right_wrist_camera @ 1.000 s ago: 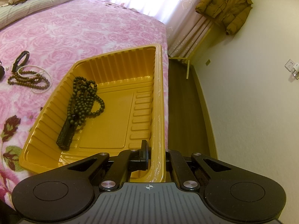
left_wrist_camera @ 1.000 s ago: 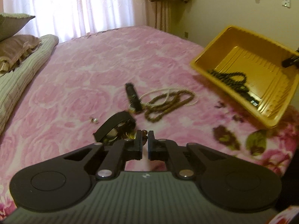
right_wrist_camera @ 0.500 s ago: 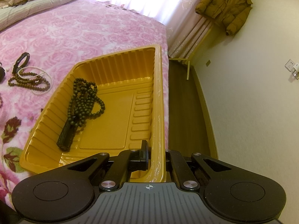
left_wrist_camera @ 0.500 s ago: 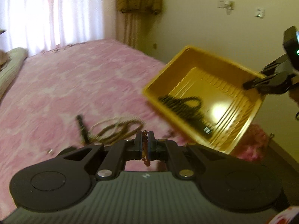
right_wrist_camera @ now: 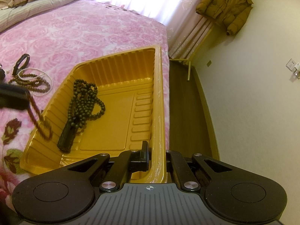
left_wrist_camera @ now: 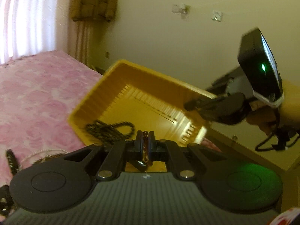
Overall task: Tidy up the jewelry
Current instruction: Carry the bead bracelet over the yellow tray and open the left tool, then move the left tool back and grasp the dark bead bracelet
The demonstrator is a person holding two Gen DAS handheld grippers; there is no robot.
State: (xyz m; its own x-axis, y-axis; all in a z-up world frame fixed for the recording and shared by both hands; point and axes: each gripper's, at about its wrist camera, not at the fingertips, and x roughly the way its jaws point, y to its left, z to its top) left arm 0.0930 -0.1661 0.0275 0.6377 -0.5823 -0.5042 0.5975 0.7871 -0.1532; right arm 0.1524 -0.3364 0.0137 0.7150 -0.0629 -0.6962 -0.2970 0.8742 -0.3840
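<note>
- While the left gripper (left_wrist_camera: 145, 142) hangs over the near-left edge of the yellow tray (right_wrist_camera: 158, 101), its fingers (left_wrist_camera: 139, 142) are clamped on a reddish-brown bead bracelet (left_wrist_camera: 145, 148), which shows as a thin strand pinched between them.
- In the right wrist view that bracelet (right_wrist_camera: 40, 121) dangles as a blurred loop from the left gripper's dark tip, with its lower end over the tray's ribbed left wall.
- The right gripper (right_wrist_camera: 156, 154) has its fingers pressed together on the tray's right rim, one finger (right_wrist_camera: 144, 152) inside the wall and the other hidden outside it.
- The tray sits at the right edge of the bed (right_wrist_camera: 78, 35), on a pink rose-patterned blanket, and in the left wrist view it looks tilted.
- A dark green bead necklace (right_wrist_camera: 84, 101) with a dark tassel lies in the left half of the tray, against its floor and ribbed wall.
- On the blanket, left of the tray and apart from it, a brown bead strand (right_wrist_camera: 31, 82) lies tangled with a white pearl strand (right_wrist_camera: 45, 78).
- A black band (right_wrist_camera: 21, 65) lies just behind those strands.
- A person's hand (left_wrist_camera: 266, 120) grips the right gripper's handle at the right of the left wrist view.
- A brown jacket (right_wrist_camera: 226, 7) hangs by the curtain.
</note>
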